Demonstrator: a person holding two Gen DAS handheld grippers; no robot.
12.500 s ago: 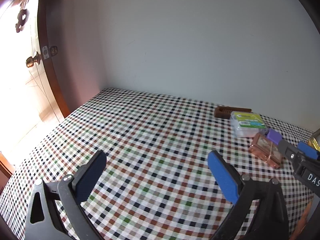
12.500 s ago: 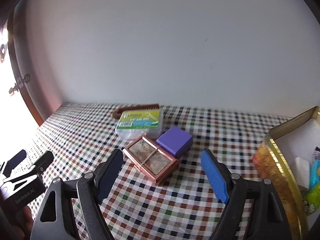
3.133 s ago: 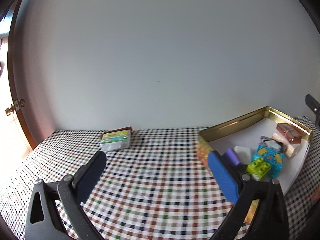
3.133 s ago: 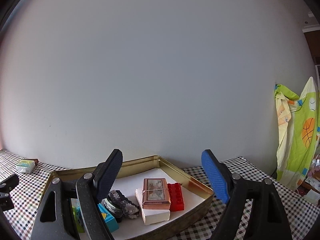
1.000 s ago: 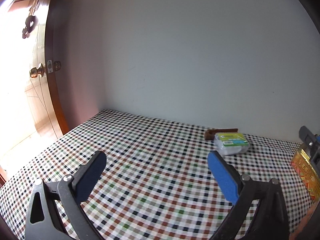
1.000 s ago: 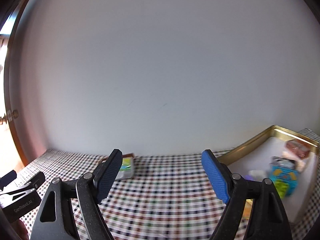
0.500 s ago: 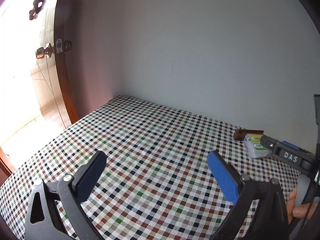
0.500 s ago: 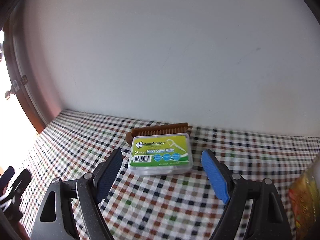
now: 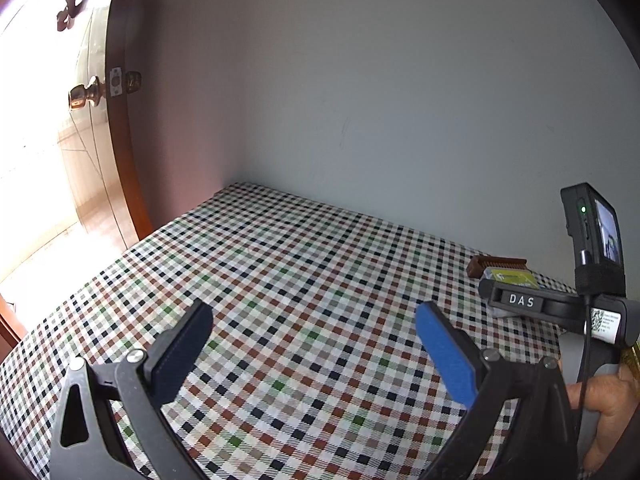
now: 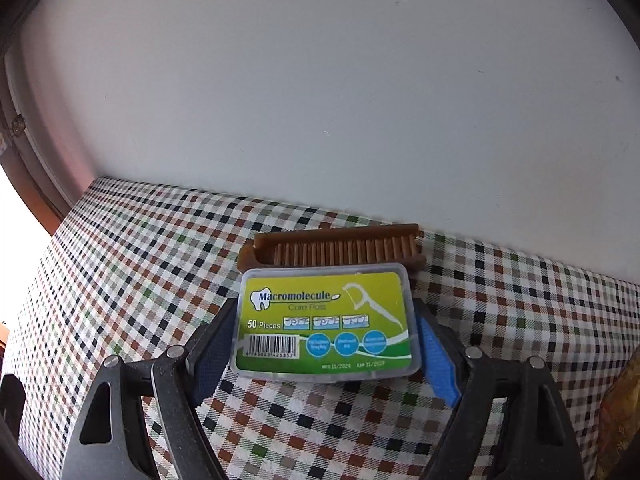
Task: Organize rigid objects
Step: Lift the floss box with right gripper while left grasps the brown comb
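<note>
Clear plastic floss-pick box with a green and yellow "Macromolecule Care Floss, 50 Pieces" label (image 10: 325,322): lies flat on the checked tablecloth in white, brown, black and green (image 10: 120,264), near the pale wall, label upward. Brown comb-like block with a row of fine teeth (image 10: 332,249): lies on the cloth directly behind the box, between it and the wall, its front edge touching or just beside the box's far edge; which of the two cannot be told. Right gripper (image 10: 324,354): black frame, blue-padded fingers standing one at each short side of the floss box, pads against or just off its walls; firm clamping cannot be confirmed. In the left wrist view this tool shows at the right edge, marked "DAS", carrying a small camera unit with a green light (image 9: 592,228), held by a hand (image 9: 604,408). Left gripper (image 9: 316,350): jaws wide apart, empty, over bare cloth well to the left of the box (image 9: 512,277). Gold-coloured tin, edge only (image 10: 622,412): at the far right. Brown wooden door with brass knob (image 9: 84,96): at the left, beyond the table.
</note>
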